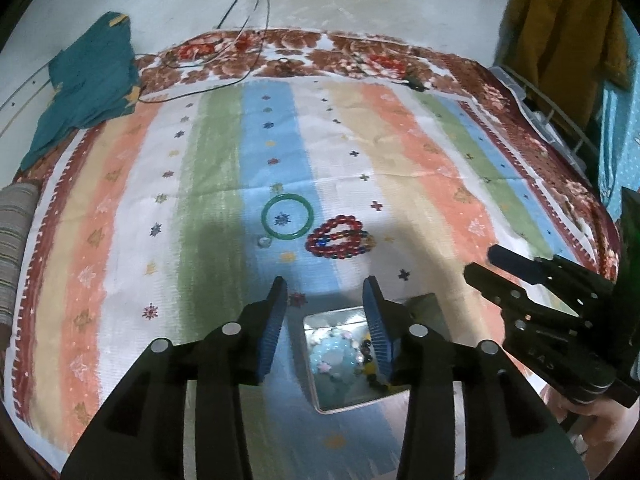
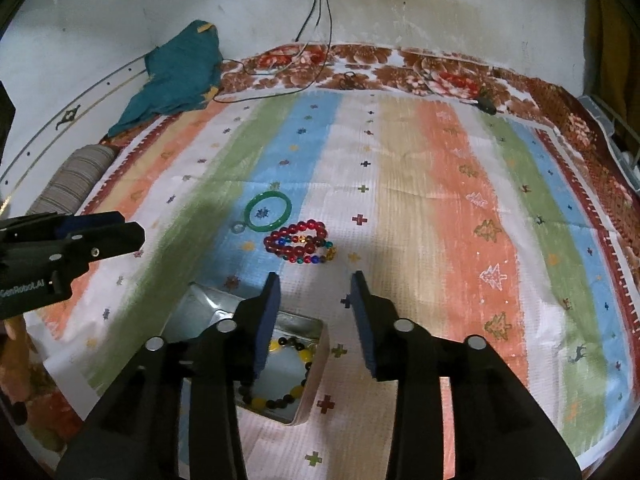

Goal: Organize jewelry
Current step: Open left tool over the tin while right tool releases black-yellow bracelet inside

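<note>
Jewelry lies on a bed under a striped cloth [image 1: 400, 148]: a green bangle [image 1: 287, 216] on the blue stripe, a small pale ring [image 1: 264, 242] just beside it at 7 o'clock, and a coil of red beaded bracelets [image 1: 340, 238] at the bangle's 4 o'clock, near but apart. An open metal tin [image 1: 320, 396] sits nearer the cameras, holding a pale blue beaded bracelet [image 1: 334, 356] and a black-and-yellow beaded bracelet [image 2: 288, 372].

Left gripper [image 1: 326, 312] hangs over the tin, jaws spread and holding nothing. Right gripper [image 2: 314, 308] hovers over the tin's far right corner, jaws likewise spread and unloaded. Open cloth stretches between both grippers and the loose pieces at 12 o'clock, and wide to 3 o'clock.

At the bed's far edge a floral blanket [image 2: 400, 64] shows, with cables [image 2: 320, 12] trailing down a stained white wall [image 2: 460, 12]. A teal garment [image 2: 180, 76] is heaped at 10 o'clock, a striped bolster [image 2: 72, 184] at 9 o'clock.
</note>
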Tool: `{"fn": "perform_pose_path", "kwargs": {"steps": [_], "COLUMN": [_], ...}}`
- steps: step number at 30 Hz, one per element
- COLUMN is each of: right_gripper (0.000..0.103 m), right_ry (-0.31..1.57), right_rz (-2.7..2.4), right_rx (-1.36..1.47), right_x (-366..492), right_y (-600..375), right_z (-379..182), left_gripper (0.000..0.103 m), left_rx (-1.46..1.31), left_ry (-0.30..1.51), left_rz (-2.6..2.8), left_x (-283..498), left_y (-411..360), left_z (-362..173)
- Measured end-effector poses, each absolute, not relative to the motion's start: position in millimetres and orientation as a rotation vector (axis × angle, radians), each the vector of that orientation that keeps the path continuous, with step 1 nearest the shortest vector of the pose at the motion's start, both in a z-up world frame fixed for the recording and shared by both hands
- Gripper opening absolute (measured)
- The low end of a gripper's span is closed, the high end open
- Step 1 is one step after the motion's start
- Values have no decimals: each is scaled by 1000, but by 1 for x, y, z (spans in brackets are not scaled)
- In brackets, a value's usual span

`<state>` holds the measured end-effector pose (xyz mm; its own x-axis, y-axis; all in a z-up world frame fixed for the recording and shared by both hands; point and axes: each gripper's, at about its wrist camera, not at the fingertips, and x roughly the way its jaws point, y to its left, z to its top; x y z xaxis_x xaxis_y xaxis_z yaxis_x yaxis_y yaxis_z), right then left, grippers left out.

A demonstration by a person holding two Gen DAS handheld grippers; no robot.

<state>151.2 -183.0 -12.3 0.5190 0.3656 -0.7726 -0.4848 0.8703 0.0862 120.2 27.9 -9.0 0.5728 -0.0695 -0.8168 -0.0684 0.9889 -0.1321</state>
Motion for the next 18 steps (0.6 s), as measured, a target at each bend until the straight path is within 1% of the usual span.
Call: {"fn": "perform_pose_path", "kwargs": {"steps": [4,5,9,14,18], "right_gripper": [48,52,58,60,62], "right_ry": [896,897,903,921,935], "right_rz": [511,511,510,507,490], "right_rx": [-146,-144,-140,-114,-107], "right_x": [156,156,163,175,184], "right_y": [-181,-181,-178,-178,-178], "right_z": [-15,-16,-19,-23,-28], "left_gripper": [48,48,52,53,57], "left_rx": [-155,-154,-142,-134,-131], "left_ry": [972,975,991,1006,992], "left_rz": [31,36,59,74,62], "left_x": [127,128,134,142,145], "left_y": [34,36,38,43,46], "left_z": [-15,-17,-24,-31,-31]}}
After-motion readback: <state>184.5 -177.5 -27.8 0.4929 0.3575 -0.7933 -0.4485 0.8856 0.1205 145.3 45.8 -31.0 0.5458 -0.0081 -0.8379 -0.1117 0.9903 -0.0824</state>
